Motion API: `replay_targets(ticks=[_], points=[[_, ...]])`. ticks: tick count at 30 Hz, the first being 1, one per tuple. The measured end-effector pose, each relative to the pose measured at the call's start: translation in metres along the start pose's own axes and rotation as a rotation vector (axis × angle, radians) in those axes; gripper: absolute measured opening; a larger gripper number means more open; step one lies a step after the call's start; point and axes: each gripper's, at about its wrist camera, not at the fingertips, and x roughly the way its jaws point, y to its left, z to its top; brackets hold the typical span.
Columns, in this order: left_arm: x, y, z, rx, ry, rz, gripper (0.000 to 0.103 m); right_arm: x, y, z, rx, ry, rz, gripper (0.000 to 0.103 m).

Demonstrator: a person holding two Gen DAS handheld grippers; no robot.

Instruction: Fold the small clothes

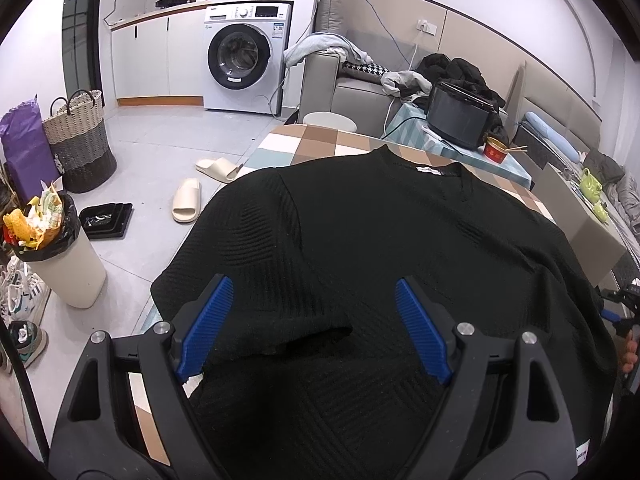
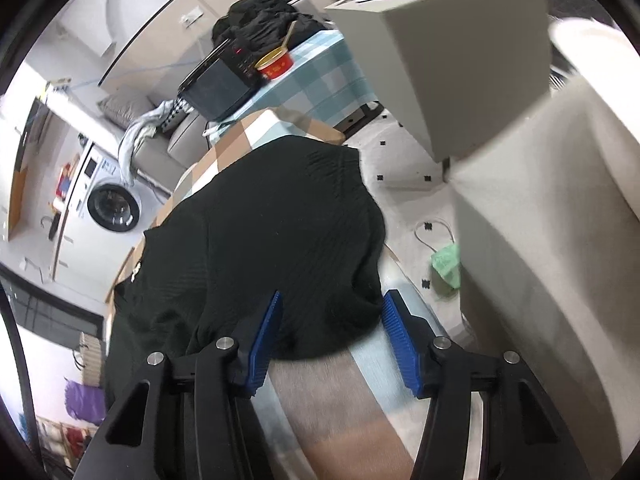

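Observation:
A black ribbed knit sweater [image 1: 380, 240] lies spread on a table with a checked cloth [image 1: 320, 140], its collar and white label at the far end. My left gripper [image 1: 314, 282] hovers low over the near part of the sweater. Its blue pads [image 1: 212, 320] stand wide apart around a fold of cloth without pressing it. In the right wrist view, the sweater [image 2: 280, 220] reaches its near edge between the blue pads of my right gripper [image 2: 334, 294]. Those jaws are half apart, with the hem bulging between them, not clamped. Bare tablecloth [image 2: 340, 400] shows below.
Left of the table, on the floor, are a full waste bin [image 1: 64, 264], slippers [image 1: 186, 200], a woven basket [image 1: 80, 140] and a washing machine [image 1: 244, 56]. Beyond the table stand a black appliance [image 1: 460, 116] and a red cup [image 1: 496, 150]. A grey box [image 2: 460, 60] sits to the right.

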Motion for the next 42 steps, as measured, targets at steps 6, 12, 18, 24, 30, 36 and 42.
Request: replay_targets(ticks=[6, 12, 18, 24, 30, 36, 42], points=[[0.003, 0.000, -0.001, 0.005, 0.016, -0.009, 0.082, -0.001, -0.004, -0.011, 0.022, 0.015, 0.014, 0.054], [0.000, 0.001, 0.000, 0.012, 0.004, -0.006, 0.082, 0.014, 0.003, 0.001, 0.012, -0.034, -0.128, 0.017], [-0.003, 0.016, 0.000, -0.027, -0.002, 0.005, 0.082, 0.003, 0.011, 0.020, -0.002, -0.098, -0.128, 0.013], [-0.002, 0.027, -0.002, -0.045, -0.003, -0.003, 0.082, -0.029, 0.068, 0.037, -0.183, -0.211, 0.083, 0.013], [-0.005, 0.031, -0.004, -0.052, -0.012, -0.008, 0.082, -0.018, 0.168, 0.015, -0.509, -0.108, 0.295, 0.013], [-0.007, 0.034, -0.006, -0.066, -0.010, -0.002, 0.082, 0.041, 0.210, -0.047, -0.728, 0.213, 0.272, 0.025], [-0.005, 0.035, -0.003, -0.072, -0.010, 0.008, 0.082, 0.048, 0.179, -0.038, -0.627, 0.220, 0.191, 0.039]])
